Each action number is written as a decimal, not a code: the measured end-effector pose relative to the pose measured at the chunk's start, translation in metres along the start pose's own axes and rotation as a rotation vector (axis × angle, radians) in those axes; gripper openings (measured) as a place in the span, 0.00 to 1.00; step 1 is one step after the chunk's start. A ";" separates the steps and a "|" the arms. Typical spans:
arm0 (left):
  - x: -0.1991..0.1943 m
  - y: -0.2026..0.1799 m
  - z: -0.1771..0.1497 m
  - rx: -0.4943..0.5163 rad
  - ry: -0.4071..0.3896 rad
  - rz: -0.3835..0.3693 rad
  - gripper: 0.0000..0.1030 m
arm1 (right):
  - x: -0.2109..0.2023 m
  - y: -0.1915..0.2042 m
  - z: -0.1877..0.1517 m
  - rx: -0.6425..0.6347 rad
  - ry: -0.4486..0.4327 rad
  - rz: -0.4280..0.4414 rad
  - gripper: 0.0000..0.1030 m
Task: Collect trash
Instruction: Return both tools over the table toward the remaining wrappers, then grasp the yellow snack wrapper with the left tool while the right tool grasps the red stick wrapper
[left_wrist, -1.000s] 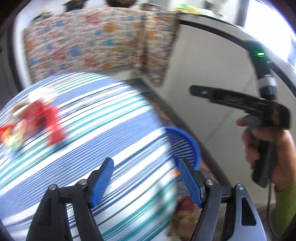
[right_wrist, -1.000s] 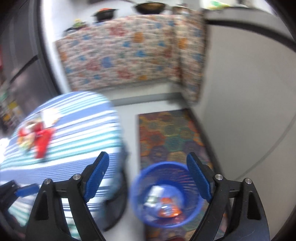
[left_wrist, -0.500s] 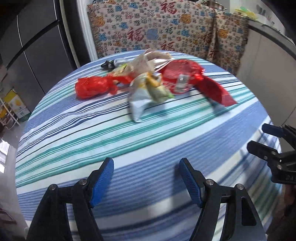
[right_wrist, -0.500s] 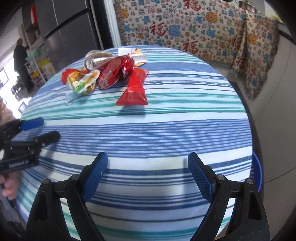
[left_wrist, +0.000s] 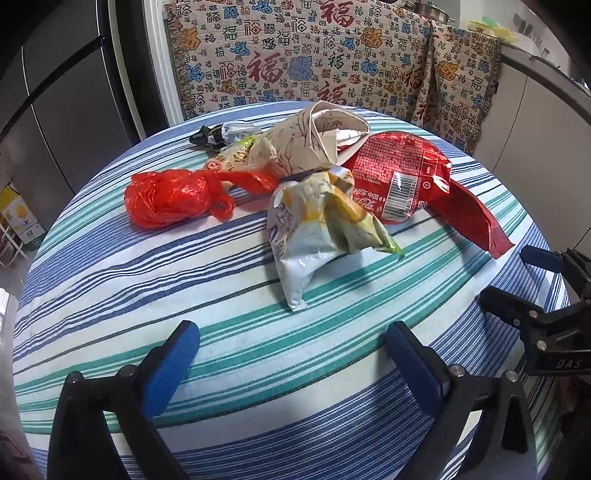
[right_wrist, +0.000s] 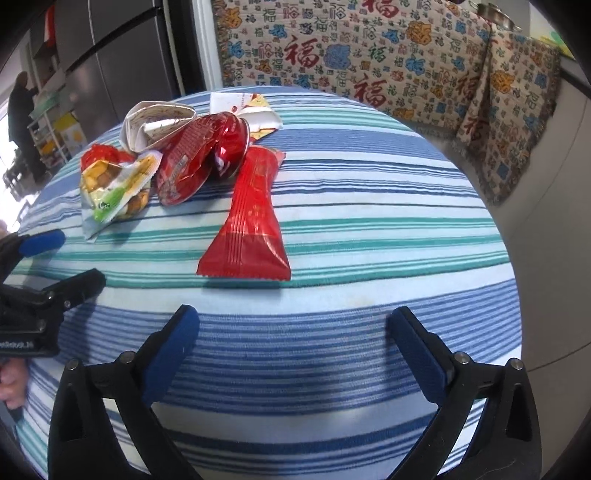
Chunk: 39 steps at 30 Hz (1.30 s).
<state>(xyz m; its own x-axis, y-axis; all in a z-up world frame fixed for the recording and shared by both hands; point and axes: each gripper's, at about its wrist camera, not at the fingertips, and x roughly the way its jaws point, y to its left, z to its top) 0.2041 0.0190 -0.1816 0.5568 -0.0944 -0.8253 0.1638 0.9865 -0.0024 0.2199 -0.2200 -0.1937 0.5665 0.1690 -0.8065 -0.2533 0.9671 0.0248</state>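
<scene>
Trash lying heaped on round striped table (left_wrist: 110, 280), toward 12 o'clock from both claws. Left gripper (left_wrist: 291, 343) hovering over near table edge, jaws spread wide, gripping nothing. Right gripper (right_wrist: 293, 334) likewise gaping wide and empty above blue stripes. Seen from left wrist: crumpled white-and-yellow snack bag (left_wrist: 321, 229) sitting nearest, at 12 o'clock; red plastic bag (left_wrist: 170, 197) at 11 o'clock; red Coca-Cola wrapper (left_wrist: 402, 177) at 1 o'clock, touching snack bag; folded beige paper (left_wrist: 317, 136) lying behind them. Seen from right wrist: long red wrapper (right_wrist: 253, 218) stretching at 12 o'clock, with remaining 4 pieces clustering at 10 o'clock. Patterned cloth (right_wrist: 369, 55) hanging behind table.
</scene>
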 end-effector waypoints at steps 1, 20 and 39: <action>0.000 0.000 0.001 0.003 0.000 -0.002 1.00 | 0.001 0.000 0.001 -0.001 0.000 0.001 1.00; -0.009 0.005 0.049 -0.081 -0.093 -0.188 1.00 | 0.002 0.002 0.002 -0.004 0.000 0.004 1.00; -0.034 0.006 0.014 0.068 -0.033 -0.172 0.40 | -0.020 -0.008 0.036 0.008 -0.056 0.220 0.76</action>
<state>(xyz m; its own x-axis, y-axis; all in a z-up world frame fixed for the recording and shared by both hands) 0.1974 0.0268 -0.1453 0.5423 -0.2664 -0.7968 0.3130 0.9442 -0.1027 0.2390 -0.2247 -0.1569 0.5408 0.3860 -0.7474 -0.3695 0.9072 0.2011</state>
